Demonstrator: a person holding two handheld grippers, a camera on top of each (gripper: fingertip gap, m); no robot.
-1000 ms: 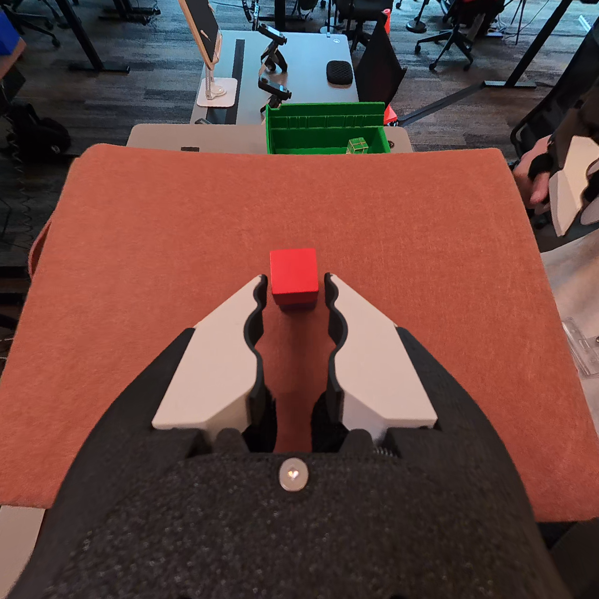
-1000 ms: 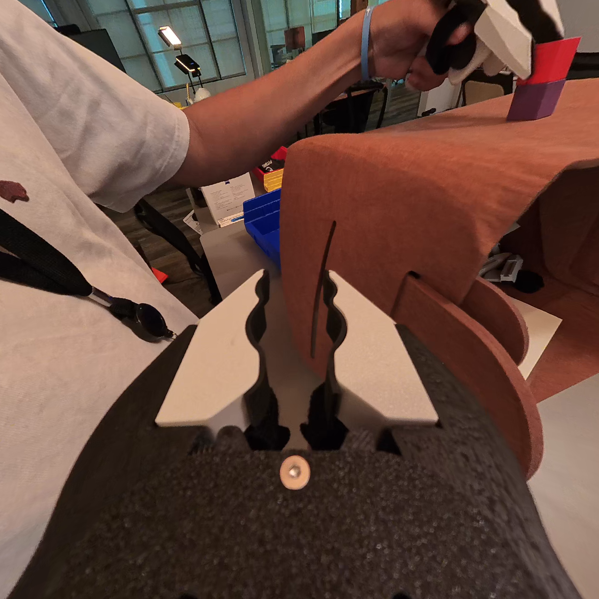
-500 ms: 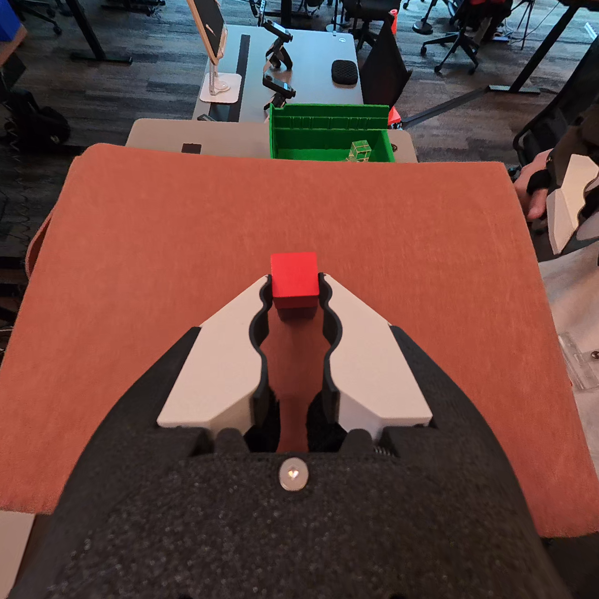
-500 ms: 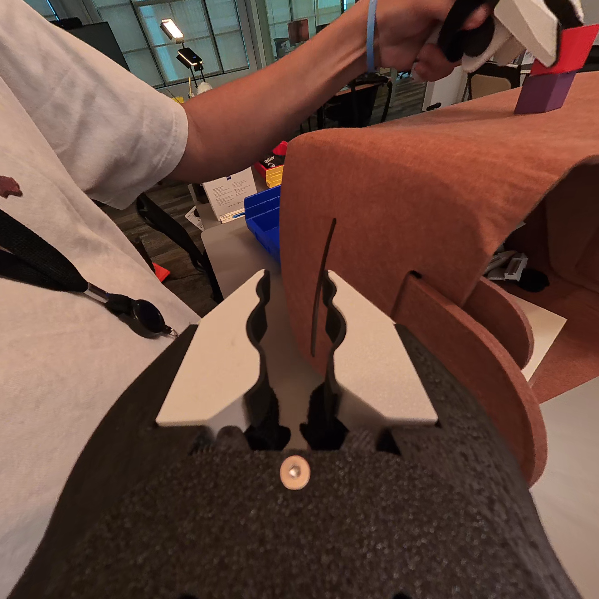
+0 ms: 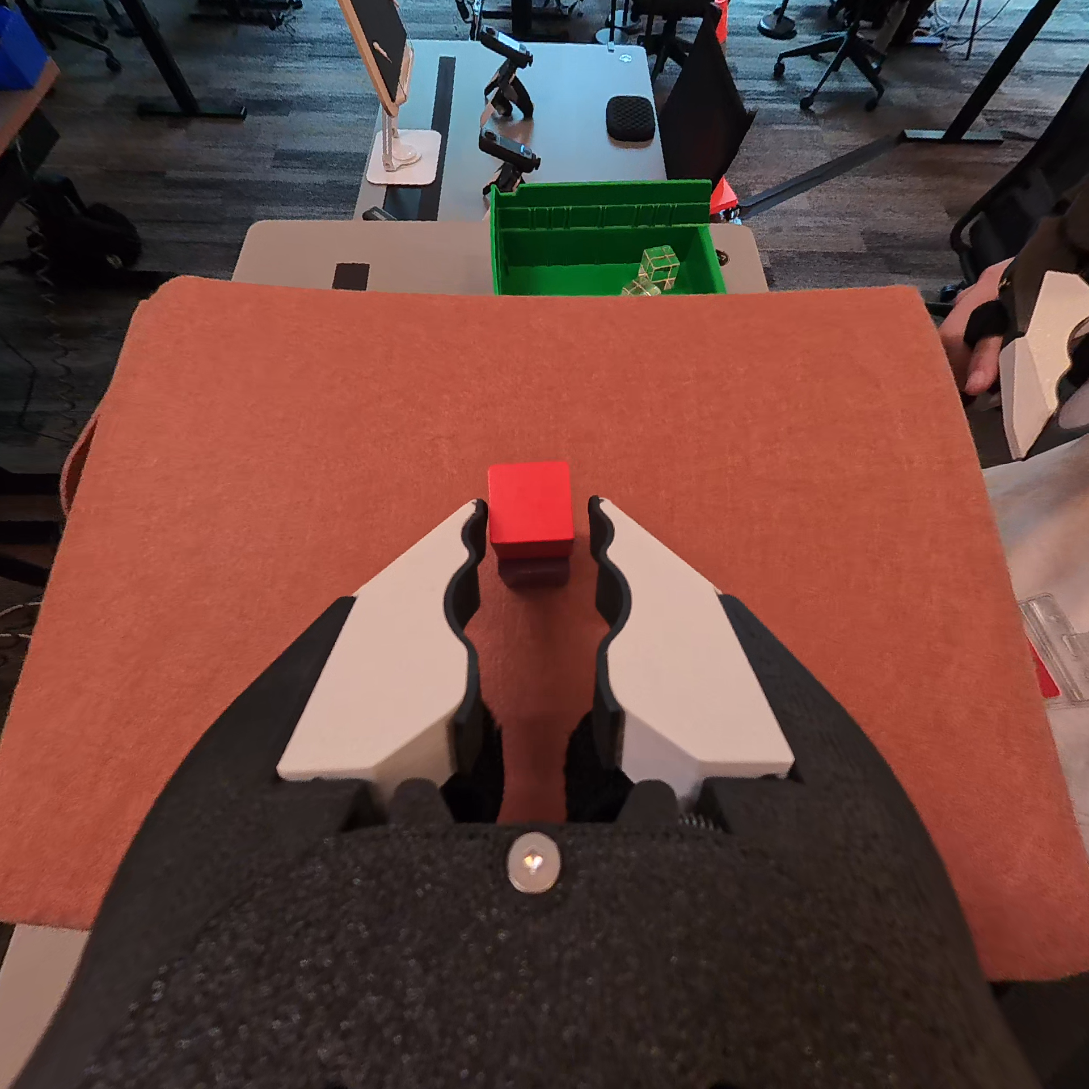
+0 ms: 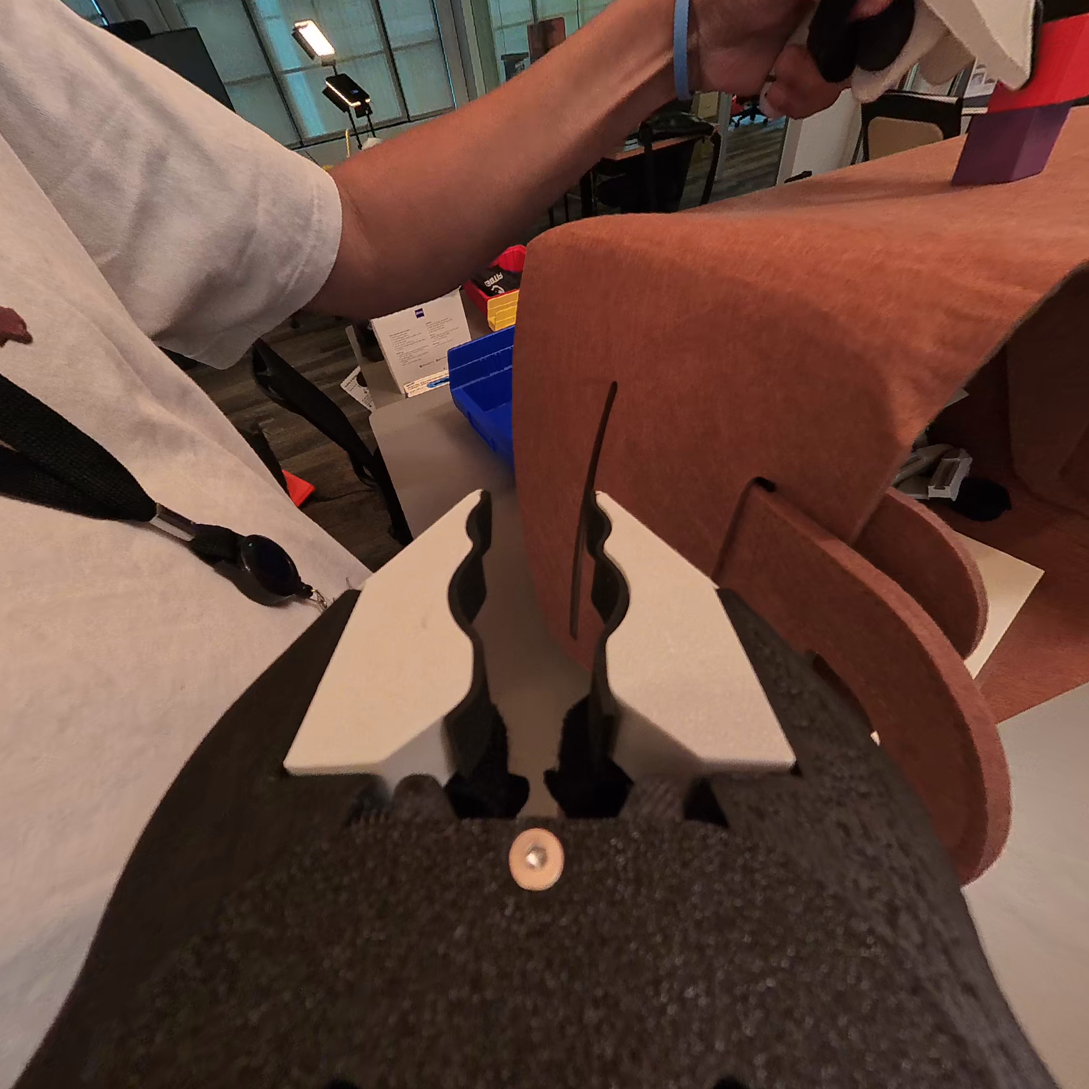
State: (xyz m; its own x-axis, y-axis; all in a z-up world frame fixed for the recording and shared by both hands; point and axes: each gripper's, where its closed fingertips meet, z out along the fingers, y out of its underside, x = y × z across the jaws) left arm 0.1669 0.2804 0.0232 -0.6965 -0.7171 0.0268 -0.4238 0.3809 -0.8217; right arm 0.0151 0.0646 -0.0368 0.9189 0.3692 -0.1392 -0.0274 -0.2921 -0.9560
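The left gripper (image 5: 533, 510) stood parted at the frame's centre, its fingers flanking the red block (image 5: 530, 502) with gaps either side, gripping nothing; that block sat stacked on a purple block (image 5: 533, 573) upon the rust felt mat (image 5: 294, 412), apparently for steadiness. The right gripper (image 6: 539, 501) hung spread and empty beside the mat's edge; printed cards near a blue bin (image 6: 480, 377) bore writing.

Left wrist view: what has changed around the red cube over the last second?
The left gripper closed on the red cube half a second ago and has now opened again, its fingers apart on either side. The cube stays stacked on the purple cube on the rust felt mat. The right gripper stays open and empty.
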